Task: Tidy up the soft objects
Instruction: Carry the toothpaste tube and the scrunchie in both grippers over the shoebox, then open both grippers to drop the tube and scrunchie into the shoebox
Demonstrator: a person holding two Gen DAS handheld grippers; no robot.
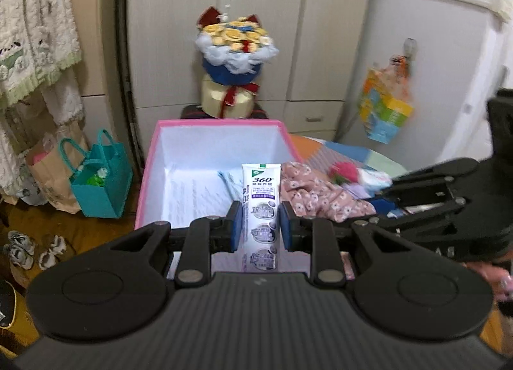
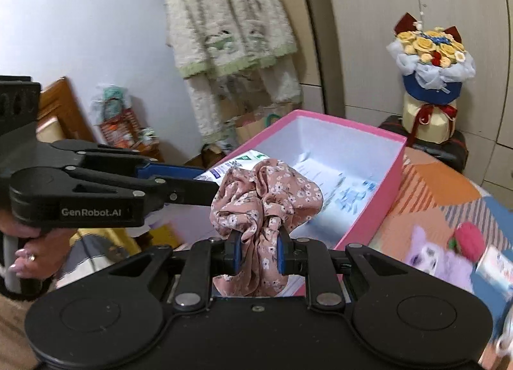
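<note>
My left gripper [image 1: 259, 225] is shut on a white toothpaste tube [image 1: 260, 209] and holds it over the near edge of the open pink box [image 1: 147, 177]. My right gripper [image 2: 256, 251] is shut on a pink floral scrunchie [image 2: 266, 197] beside the box [image 2: 378, 209], above its near end. The scrunchie also shows in the left wrist view [image 1: 314, 193], with the right gripper's body [image 1: 449, 209] to the right. The left gripper's body [image 2: 112, 193] and the tube's end [image 2: 237, 164] show in the right wrist view. A purple plush toy [image 2: 433, 257] and a pink soft ball [image 2: 469, 238] lie on the patterned table.
The box has a white lining with papers [image 1: 198, 190] on its bottom. A flower bouquet [image 1: 234, 49] stands behind the box. A teal bag [image 1: 102, 184] and shoes [image 1: 19, 248] sit on the floor at left. A fluffy garment [image 2: 231, 33] hangs on the wall.
</note>
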